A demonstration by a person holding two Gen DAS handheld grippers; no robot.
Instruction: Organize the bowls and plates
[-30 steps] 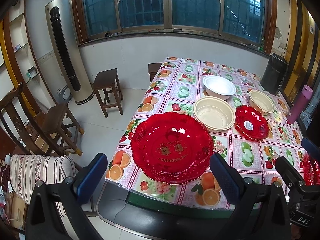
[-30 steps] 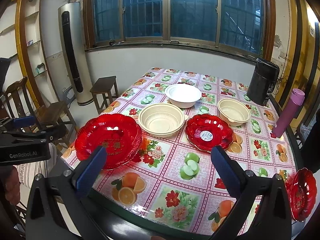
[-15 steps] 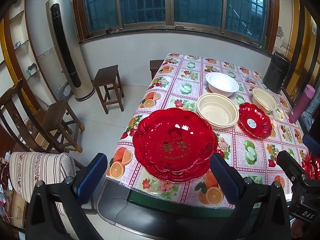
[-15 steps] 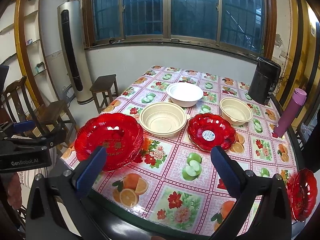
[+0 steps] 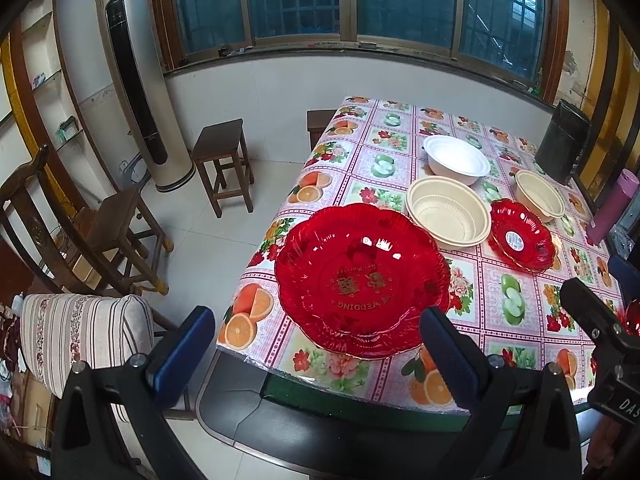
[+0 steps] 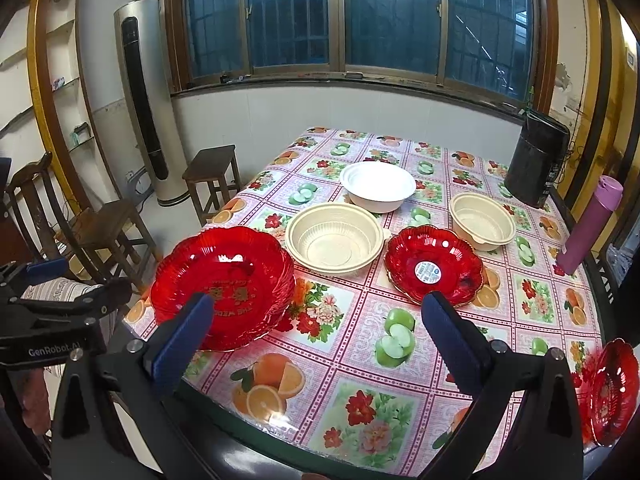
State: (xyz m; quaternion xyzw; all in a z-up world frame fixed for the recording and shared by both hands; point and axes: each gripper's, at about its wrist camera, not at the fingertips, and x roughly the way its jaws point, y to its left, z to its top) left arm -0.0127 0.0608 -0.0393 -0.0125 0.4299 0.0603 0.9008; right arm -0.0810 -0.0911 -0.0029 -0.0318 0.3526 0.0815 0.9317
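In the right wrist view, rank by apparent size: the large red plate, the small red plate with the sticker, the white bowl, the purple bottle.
1. large red plate
2. small red plate with the sticker
3. white bowl, farther off, so its rank against the sticker plate is unsure
4. purple bottle

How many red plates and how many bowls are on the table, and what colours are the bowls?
Red plates: 3, the large red plate, the small red plate and one at the table's right edge.
Beige bowls: 2, the big beige bowl and the smaller beige bowl.
White bowls: 1, the white bowl.
Total: 6.
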